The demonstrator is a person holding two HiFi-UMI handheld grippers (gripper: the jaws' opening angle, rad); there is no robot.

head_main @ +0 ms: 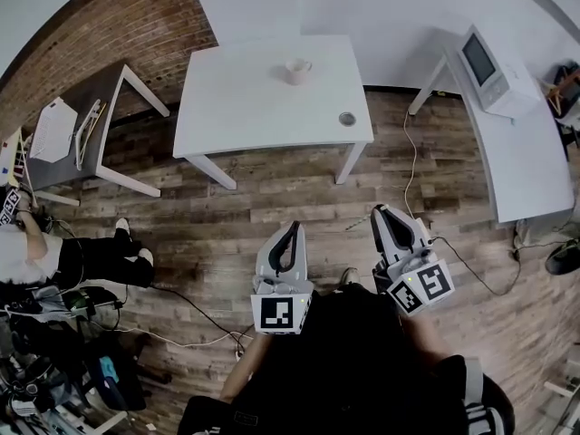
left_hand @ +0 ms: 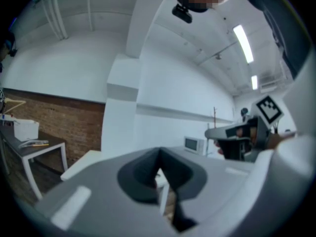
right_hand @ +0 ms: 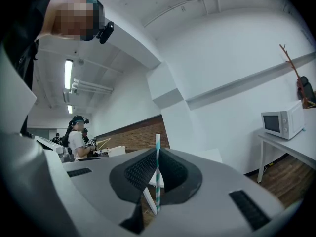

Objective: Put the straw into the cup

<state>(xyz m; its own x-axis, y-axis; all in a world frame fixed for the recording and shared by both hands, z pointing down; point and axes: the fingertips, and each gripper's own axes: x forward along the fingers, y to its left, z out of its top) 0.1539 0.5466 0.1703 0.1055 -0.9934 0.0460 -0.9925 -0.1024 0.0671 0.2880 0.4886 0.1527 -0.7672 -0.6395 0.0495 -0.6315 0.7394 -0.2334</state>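
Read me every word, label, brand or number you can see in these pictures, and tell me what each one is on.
No readable text anywhere.
Cubes on the left tool and right tool: black-and-white square patterns only, no letters.
Microwave: any brand print is too small to read.

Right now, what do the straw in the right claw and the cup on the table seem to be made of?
The straw is probably paper: teal-and-white spiral stripes and a dull, matte surface. The cup is pale with a handle, possibly ceramic; it is too small in the head view to tell its finish.
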